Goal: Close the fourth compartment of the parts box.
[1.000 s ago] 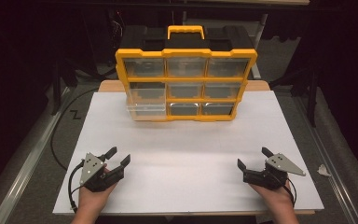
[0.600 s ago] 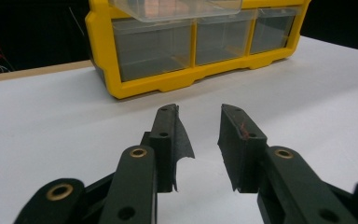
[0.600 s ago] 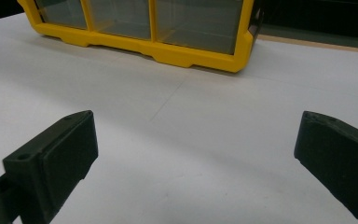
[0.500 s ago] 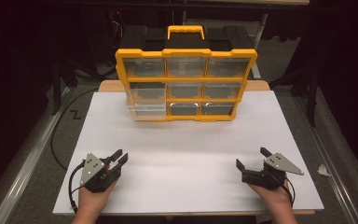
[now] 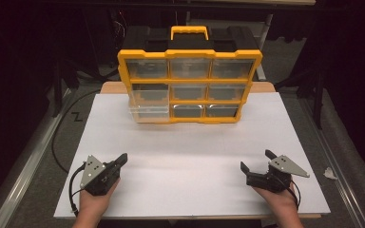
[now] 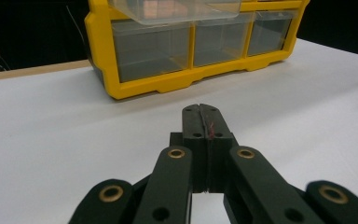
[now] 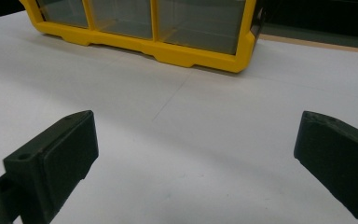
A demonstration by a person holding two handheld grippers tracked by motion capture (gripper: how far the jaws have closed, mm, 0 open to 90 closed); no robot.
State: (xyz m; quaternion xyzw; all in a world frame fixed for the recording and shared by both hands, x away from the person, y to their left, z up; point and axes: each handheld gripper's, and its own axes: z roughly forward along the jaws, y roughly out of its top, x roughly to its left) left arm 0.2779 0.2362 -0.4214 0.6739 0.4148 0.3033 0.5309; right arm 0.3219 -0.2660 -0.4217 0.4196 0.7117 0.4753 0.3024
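The yellow organizer (image 5: 190,85) is standing upright at the far middle of the table (image 5: 190,156), on the white sheet, well apart from both claws. It's a yellow frame with a black back and a yellow carry handle on top, and it's holding nine clear drawers in a three by three grid. One of them, the clear drawer (image 5: 148,112) at the lower left of the front face, is sticking out a bit past the frame, while the rest are sitting flush. I can't really tell what's inside any of them: the plastic is see-through but the drawers are just looking dark and greyish from the high view, and in the two gripper views the bottom row seems to be showing nothing obvious.

The left claw (image 5: 122,158) is resting near the front left of the table in the person's hand, pointing toward the organizer. Its jaws have just been closing and are now pressing flat together with nothing between them, which is really clear in the left gripper view (image 6: 205,119).

The right claw (image 5: 256,161) is sitting at the front right, jaws spread wide apart and gripping nothing, just bare white table between them (image 7: 196,154).
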